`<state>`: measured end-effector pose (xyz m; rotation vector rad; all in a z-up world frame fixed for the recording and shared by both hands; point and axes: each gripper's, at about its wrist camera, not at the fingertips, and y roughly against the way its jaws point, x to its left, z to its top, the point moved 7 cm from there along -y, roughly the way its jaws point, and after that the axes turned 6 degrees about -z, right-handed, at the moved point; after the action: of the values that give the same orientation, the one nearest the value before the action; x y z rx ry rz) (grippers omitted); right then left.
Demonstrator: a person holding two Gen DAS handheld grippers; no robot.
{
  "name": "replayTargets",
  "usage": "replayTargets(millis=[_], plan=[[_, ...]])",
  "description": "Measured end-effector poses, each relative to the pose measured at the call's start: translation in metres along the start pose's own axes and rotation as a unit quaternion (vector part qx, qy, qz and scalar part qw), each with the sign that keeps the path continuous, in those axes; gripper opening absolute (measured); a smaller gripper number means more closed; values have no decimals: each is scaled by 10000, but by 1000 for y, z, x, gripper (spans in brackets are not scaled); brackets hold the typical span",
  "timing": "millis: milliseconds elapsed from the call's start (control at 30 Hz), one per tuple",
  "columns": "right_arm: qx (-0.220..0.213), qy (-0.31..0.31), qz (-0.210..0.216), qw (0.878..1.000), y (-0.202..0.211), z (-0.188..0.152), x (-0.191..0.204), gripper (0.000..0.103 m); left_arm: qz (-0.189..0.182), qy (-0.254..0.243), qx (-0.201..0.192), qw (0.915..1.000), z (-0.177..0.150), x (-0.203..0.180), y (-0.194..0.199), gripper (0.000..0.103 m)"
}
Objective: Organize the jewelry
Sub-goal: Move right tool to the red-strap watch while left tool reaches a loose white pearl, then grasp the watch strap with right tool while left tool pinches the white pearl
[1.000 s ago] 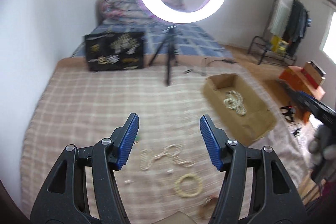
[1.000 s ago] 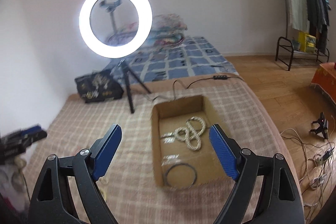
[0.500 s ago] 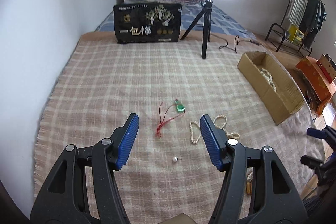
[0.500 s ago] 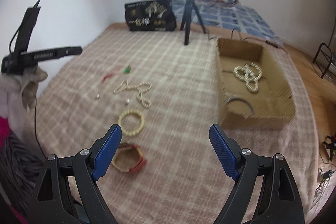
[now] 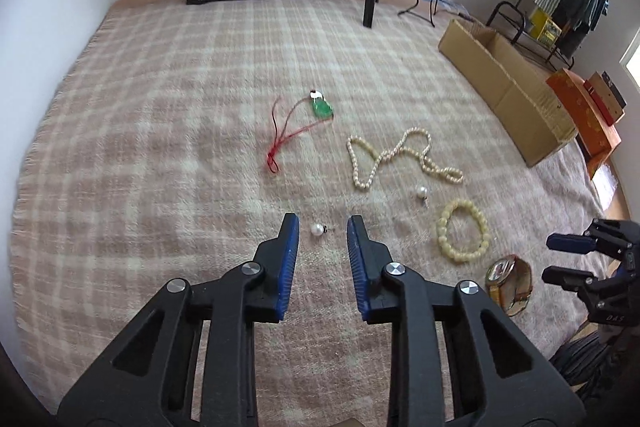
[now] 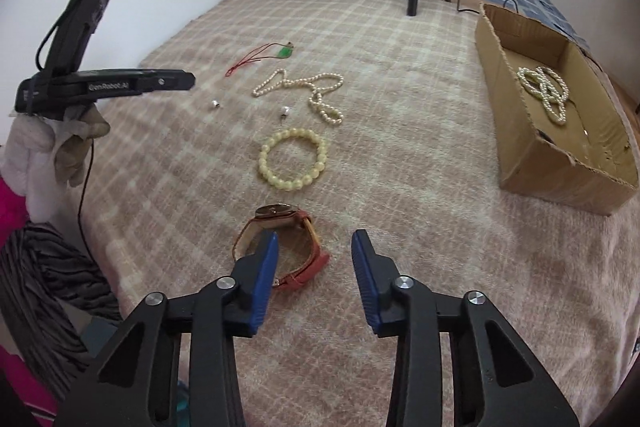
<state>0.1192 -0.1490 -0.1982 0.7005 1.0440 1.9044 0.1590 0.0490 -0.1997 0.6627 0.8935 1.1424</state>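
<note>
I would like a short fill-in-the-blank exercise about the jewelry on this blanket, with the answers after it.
1. The green pendant hangs on a ____ cord.
2. The cardboard box already holds a ____ necklace.
3. A small pearl earring lies just ahead of the ____ gripper.
4. The watch has a ____ strap.

Answers: red; pearl; left; red

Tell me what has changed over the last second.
Both grippers tipped down toward the blanket and their jaws have just been closing, nothing gripped. The left gripper now frames a pearl earring; the right gripper hangs over the watch. The jewelry and box stayed put.
</note>
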Motion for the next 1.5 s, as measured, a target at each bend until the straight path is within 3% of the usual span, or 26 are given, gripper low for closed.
replayTargets(millis=[200,667,733,933,1100,1500], plan=[[176,92,-20,9998,-15,-3,1,29,81,-158,150,9997,-7,0,-21,25],[276,135,8,9995,-24,-6,1,26,190,-267,242,9992,-8,-1,-39,24],[287,152,23,9995,-26,-5,2,25,207,-292,265,9990,-7,-1,-41,15],[388,250,-2,9989,-36,-7,6,18,233,-335,289,9987,-8,1,-44,9],[365,229,-11,9991,-37,-6,5,11,236,-363,258,9987,-7,1,-44,8],[21,289,-89,9995,-19,6,10,11,201,-323,-60,9993,1,-4,-23,8]])
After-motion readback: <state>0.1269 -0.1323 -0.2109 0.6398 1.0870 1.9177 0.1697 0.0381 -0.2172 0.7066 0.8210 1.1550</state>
